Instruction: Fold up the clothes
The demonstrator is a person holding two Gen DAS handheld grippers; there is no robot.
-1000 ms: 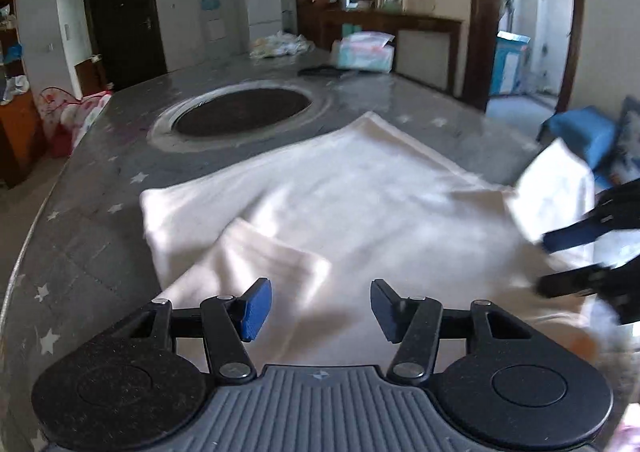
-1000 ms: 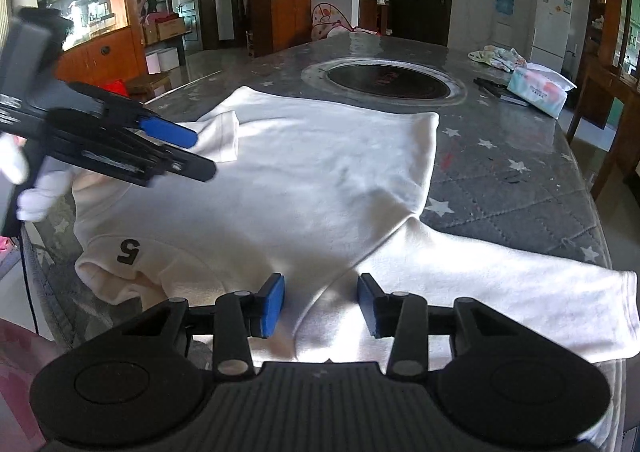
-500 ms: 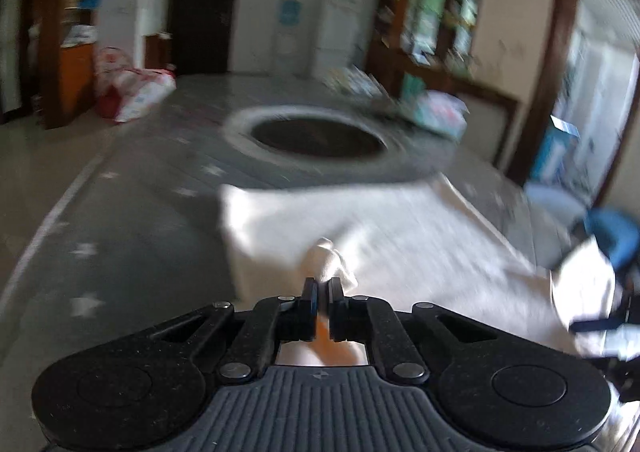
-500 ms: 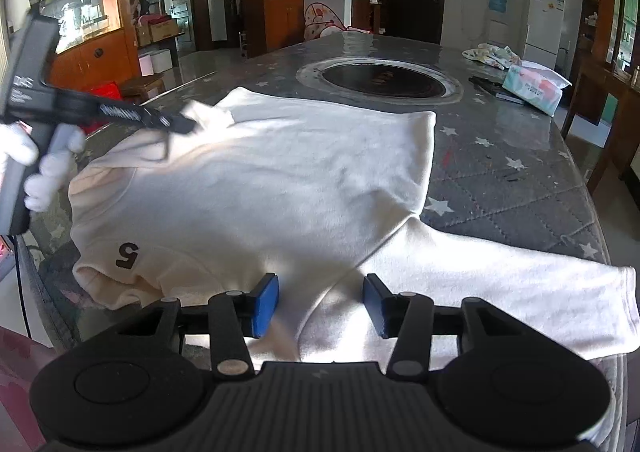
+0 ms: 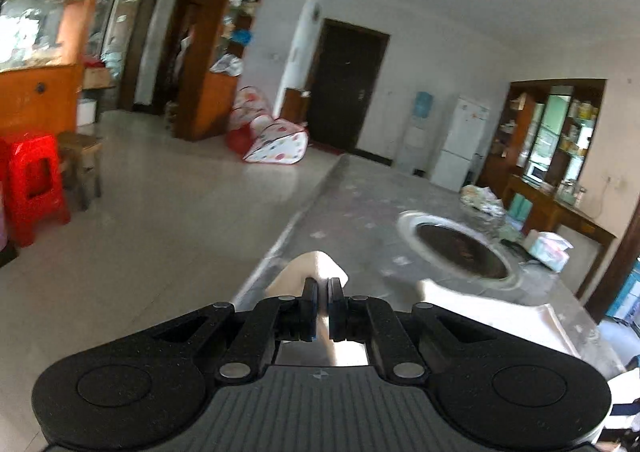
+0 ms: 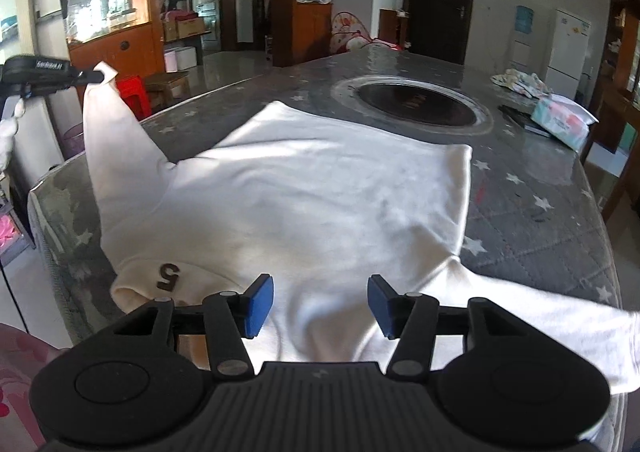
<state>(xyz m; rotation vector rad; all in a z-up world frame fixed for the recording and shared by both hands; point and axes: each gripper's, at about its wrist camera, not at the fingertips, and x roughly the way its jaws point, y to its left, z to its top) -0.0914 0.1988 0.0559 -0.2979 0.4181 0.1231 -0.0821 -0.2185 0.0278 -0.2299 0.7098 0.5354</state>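
A white long-sleeved shirt (image 6: 320, 195) with a brown "5" (image 6: 168, 276) near its collar lies spread on the grey star-patterned table (image 6: 532, 219). My left gripper (image 5: 323, 294) is shut on the cuff of one sleeve (image 5: 320, 266). In the right wrist view that gripper (image 6: 94, 77) holds the sleeve (image 6: 116, 131) stretched up and out past the table's left edge. The right gripper (image 6: 320, 306) is open, low over the shirt's near edge beside the collar, with nothing between its blue pads. The other sleeve (image 6: 540, 316) lies flat to the right.
A round dark inset (image 6: 414, 103) sits in the table beyond the shirt. A tissue pack (image 6: 562, 123) and a bundle of cloth (image 6: 520, 81) lie at the far right. A red stool (image 5: 32, 187) stands on the floor left of the table.
My left gripper shut on the folded-in sleeve's cuff, then lifted it up and outward beyond the table's left side, unfolding the sleeve. The right gripper stayed open and barely moved.
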